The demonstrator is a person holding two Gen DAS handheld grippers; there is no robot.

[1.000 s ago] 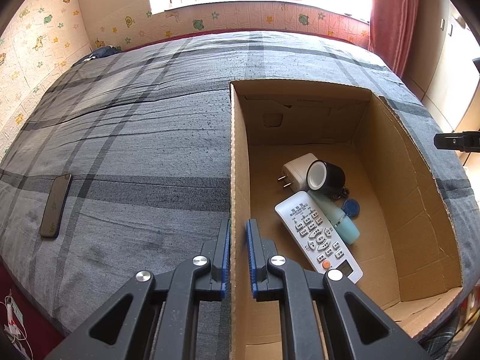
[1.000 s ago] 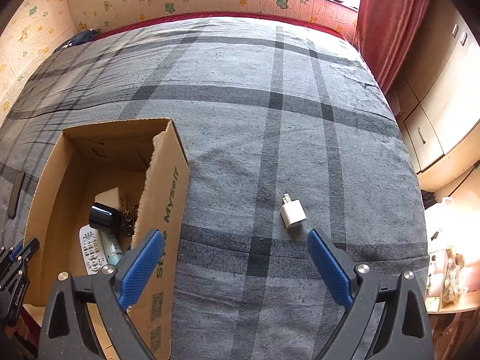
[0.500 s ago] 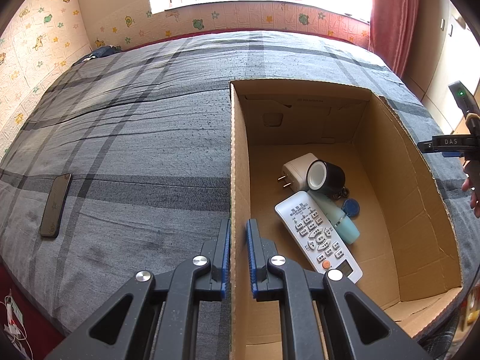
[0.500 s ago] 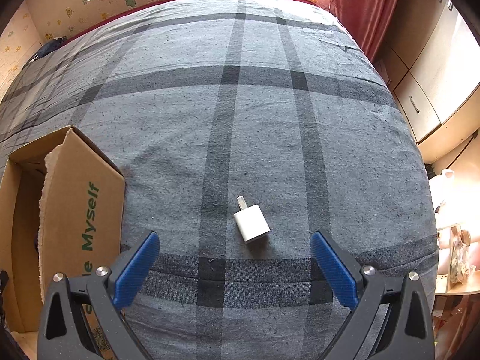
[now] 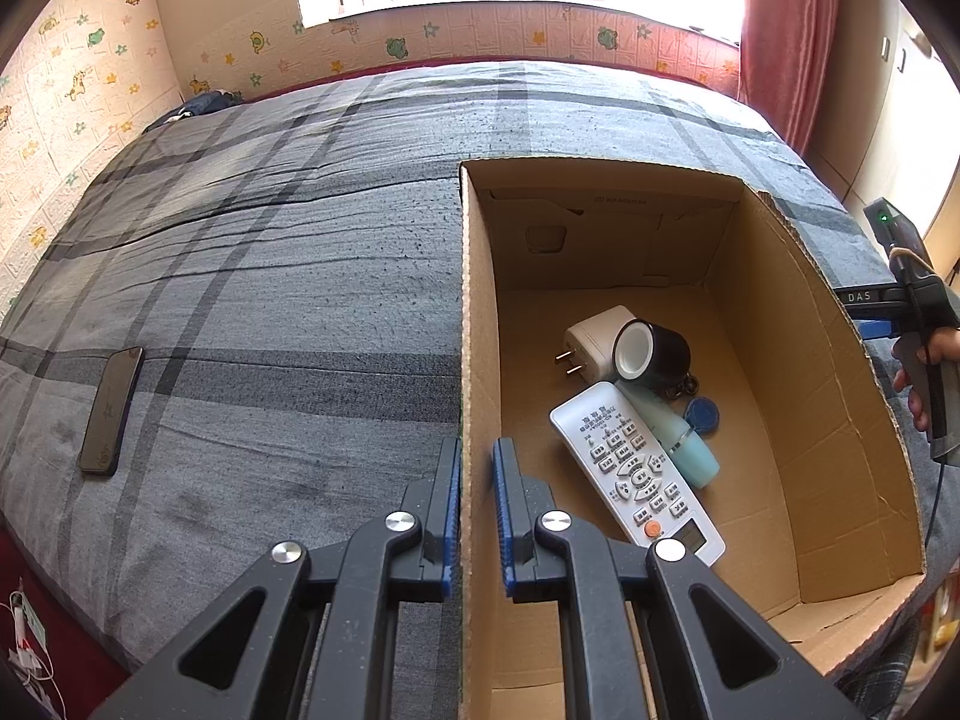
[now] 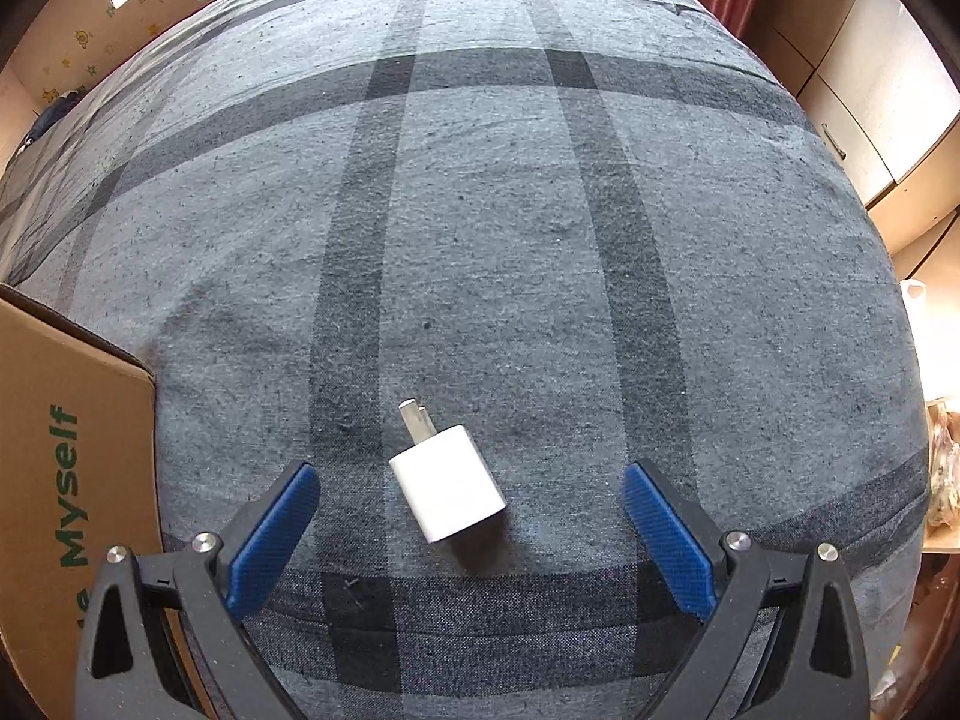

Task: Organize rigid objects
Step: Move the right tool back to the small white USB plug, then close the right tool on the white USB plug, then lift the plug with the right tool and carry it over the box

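Over the last second the right gripper (image 6: 471, 531) had swung away from the cardboard box (image 5: 477, 324) and closed in on the white charger (image 6: 447, 489), which now lay on the bedspread (image 6: 540, 240) between its blue pads, well spread and touching nothing. Meanwhile the left gripper (image 5: 477, 501) had not budged: its jaws were clamped on the box's near wall, one pad outside and one inside.

Risk, as I judged it: the charger lay askew to the pads, prongs pointing away and to the left, so a squeeze could twist it or pinch only a corner and let it pop out on the soft cloth. A lift across to the box could also clip the rim (the left grip was presumably there to steady it).

Inside the box lay a remote control (image 5: 636, 468), a second white plug (image 5: 591, 339), a black cylinder (image 5: 654, 354), a pale blue tube (image 5: 675, 435) and a blue cap (image 5: 701, 415). A dark phone (image 5: 111, 411) remained out on the bedspread.

Readable writing: green "Myself" on the box's outer side, and "DAS" on the right gripper's body in the left view. Remote's button labels were too small to read.
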